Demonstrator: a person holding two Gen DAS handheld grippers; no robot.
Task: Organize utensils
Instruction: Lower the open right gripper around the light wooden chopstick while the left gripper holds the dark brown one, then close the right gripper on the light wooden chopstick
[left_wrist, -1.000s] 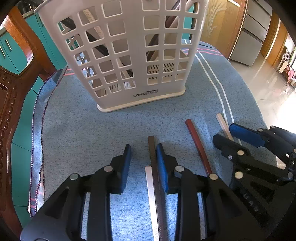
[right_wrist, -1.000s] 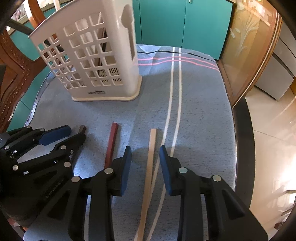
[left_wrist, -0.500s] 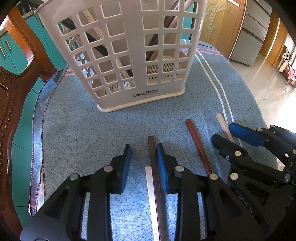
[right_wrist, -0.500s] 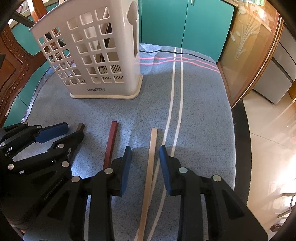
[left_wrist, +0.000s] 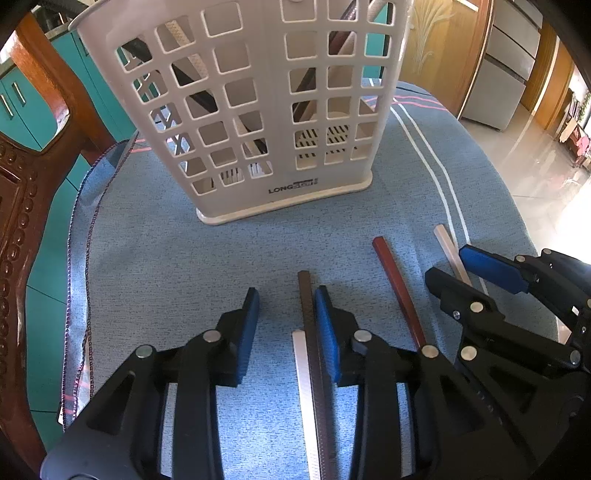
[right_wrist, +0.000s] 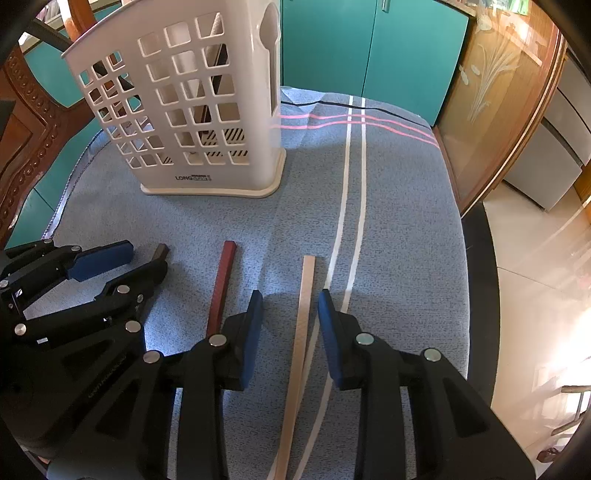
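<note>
A white lattice utensil basket (left_wrist: 258, 110) stands upright at the back of the blue cloth, with several sticks inside; it also shows in the right wrist view (right_wrist: 192, 110). My left gripper (left_wrist: 284, 325) is open around a dark chopstick (left_wrist: 306, 302), which lies against the right finger, beside a white one (left_wrist: 303, 376). A red chopstick (left_wrist: 397, 288) lies to the right; it shows in the right wrist view (right_wrist: 223, 280) too. My right gripper (right_wrist: 290, 325) is open around a beige chopstick (right_wrist: 303, 321), not touching it.
The blue cloth (right_wrist: 399, 229) with white and pink stripes covers a small round table. A carved wooden chair (left_wrist: 22, 206) stands at the left. Teal cabinets (right_wrist: 369, 48) stand behind, and the table's right edge drops to a tiled floor (right_wrist: 535, 295).
Both grippers have moved slightly forward toward the basket, which looms a little larger. The jaws stay open and the chopsticks lie where they were.
</note>
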